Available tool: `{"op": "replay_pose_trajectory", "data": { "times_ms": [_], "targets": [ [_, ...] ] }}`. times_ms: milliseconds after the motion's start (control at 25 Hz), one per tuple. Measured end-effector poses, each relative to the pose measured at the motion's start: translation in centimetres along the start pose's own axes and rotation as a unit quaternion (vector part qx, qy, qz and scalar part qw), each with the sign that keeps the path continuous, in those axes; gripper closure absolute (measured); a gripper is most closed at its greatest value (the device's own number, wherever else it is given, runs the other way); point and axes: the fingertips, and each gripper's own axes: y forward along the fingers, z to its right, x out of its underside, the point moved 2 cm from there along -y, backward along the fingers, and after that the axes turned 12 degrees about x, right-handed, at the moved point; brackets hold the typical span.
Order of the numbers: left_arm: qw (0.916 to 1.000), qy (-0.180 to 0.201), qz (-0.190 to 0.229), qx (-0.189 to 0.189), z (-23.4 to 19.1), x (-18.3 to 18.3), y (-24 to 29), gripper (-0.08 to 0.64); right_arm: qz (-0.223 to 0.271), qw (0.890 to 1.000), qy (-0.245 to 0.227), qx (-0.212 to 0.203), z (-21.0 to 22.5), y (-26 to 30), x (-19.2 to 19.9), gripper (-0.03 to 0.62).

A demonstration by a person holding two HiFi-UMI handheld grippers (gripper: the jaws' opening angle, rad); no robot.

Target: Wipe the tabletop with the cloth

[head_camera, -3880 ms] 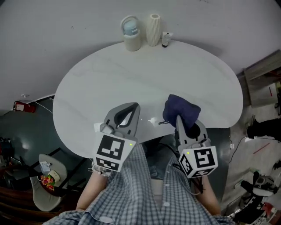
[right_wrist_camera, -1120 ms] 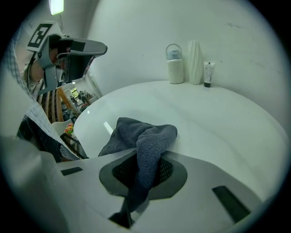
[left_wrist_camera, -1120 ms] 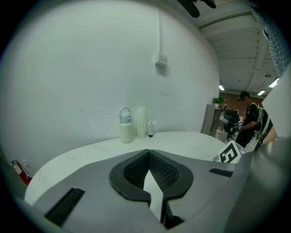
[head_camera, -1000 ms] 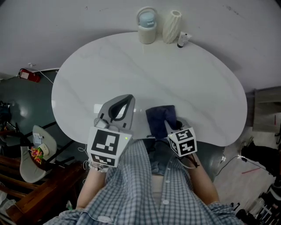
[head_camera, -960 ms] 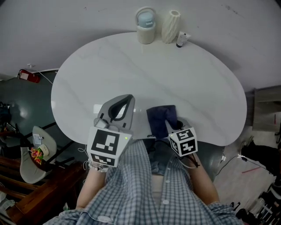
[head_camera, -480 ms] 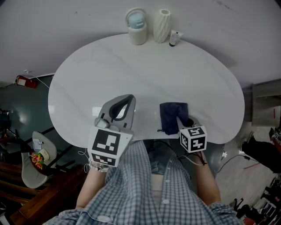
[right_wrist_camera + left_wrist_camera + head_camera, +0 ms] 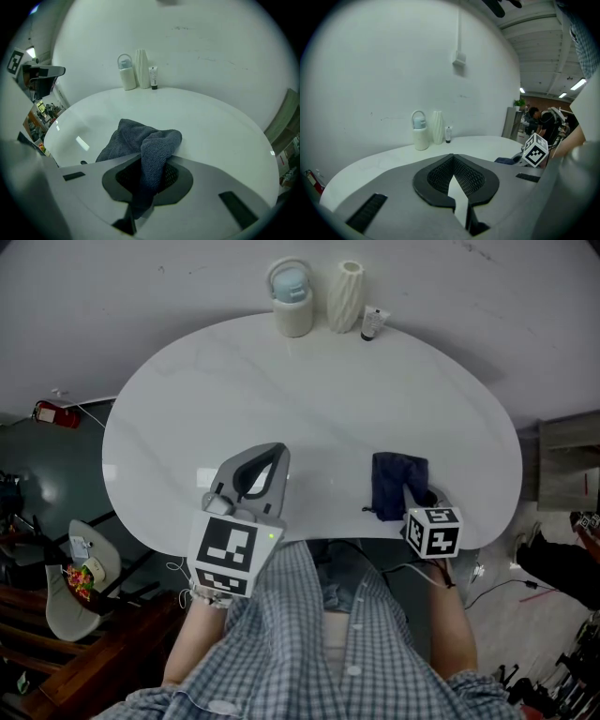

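Note:
A dark blue cloth (image 7: 397, 484) lies bunched on the white oval tabletop (image 7: 309, 390) near its front right edge. My right gripper (image 7: 415, 499) is shut on the cloth (image 7: 143, 150), whose fold runs between the jaws and spreads out on the table ahead. My left gripper (image 7: 264, 471) rests over the front left of the table, jaws closed together with nothing between them (image 7: 454, 187). In the left gripper view the cloth (image 7: 506, 160) and the right gripper's marker cube (image 7: 534, 151) show at the right.
At the table's far edge stand a pale flask with a blue lid (image 7: 290, 302), a ribbed white vase (image 7: 347, 296) and a small tube (image 7: 371, 323). A wall runs behind them. The table's front edge is close to the person's checked shirt (image 7: 319, 643).
My right gripper has dragged the cloth rightward along the front of the table, from near the middle to the right side. The left gripper has stayed put.

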Motion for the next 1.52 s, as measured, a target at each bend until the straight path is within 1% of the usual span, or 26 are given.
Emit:
{"op": "replay_pose_trajectory", "data": {
  "times_ms": [200,280,480,680,840,960,1160,1320,1520],
  "targets": [
    [1.0,-0.003,0.0,-0.008,-0.4,0.1,-0.3,0.557,-0.009,0.999,0.035,0.02,1.4,0.2,0.0,0.558],
    [0.9999,-0.004,0.0,-0.011,-0.6,0.1,-0.6,0.557,-0.013,0.999,0.041,0.028,1.5,0.4,-0.3,0.558],
    [0.9997,-0.011,0.0,-0.024,-1.2,0.4,-1.1,0.557,-0.015,0.999,0.023,0.038,1.3,1.1,-1.2,0.558],
    [0.9992,-0.018,0.0,-0.036,-1.8,0.7,-1.9,0.557,-0.014,0.999,0.014,0.048,0.7,1.8,-2.4,0.558],
    [0.9987,-0.023,0.002,-0.045,-2.2,1.0,-2.6,0.557,-0.008,0.999,0.006,0.04,-0.9,2.3,-3.6,0.558],
    [0.9983,-0.026,0.002,-0.052,-2.4,1.2,-3.2,0.557,-0.001,0.999,-0.013,0.03,-2.8,2.8,-4.7,0.558],
    [0.9973,-0.034,0.001,-0.065,-3.0,1.9,-4.2,0.557,0.011,0.998,-0.056,0.021,-6.1,3.6,-6.5,0.558],
    [0.9965,-0.039,0.0,-0.074,-3.5,2.3,-5.1,0.557,0.022,0.996,-0.09,-0.004,-9.2,4.1,-7.8,0.558],
    [0.9957,-0.042,0.001,-0.082,-4.0,2.7,-6.0,0.557,0.037,0.989,-0.141,-0.04,-14.0,4.2,-9.1,0.558]
  ]
}}
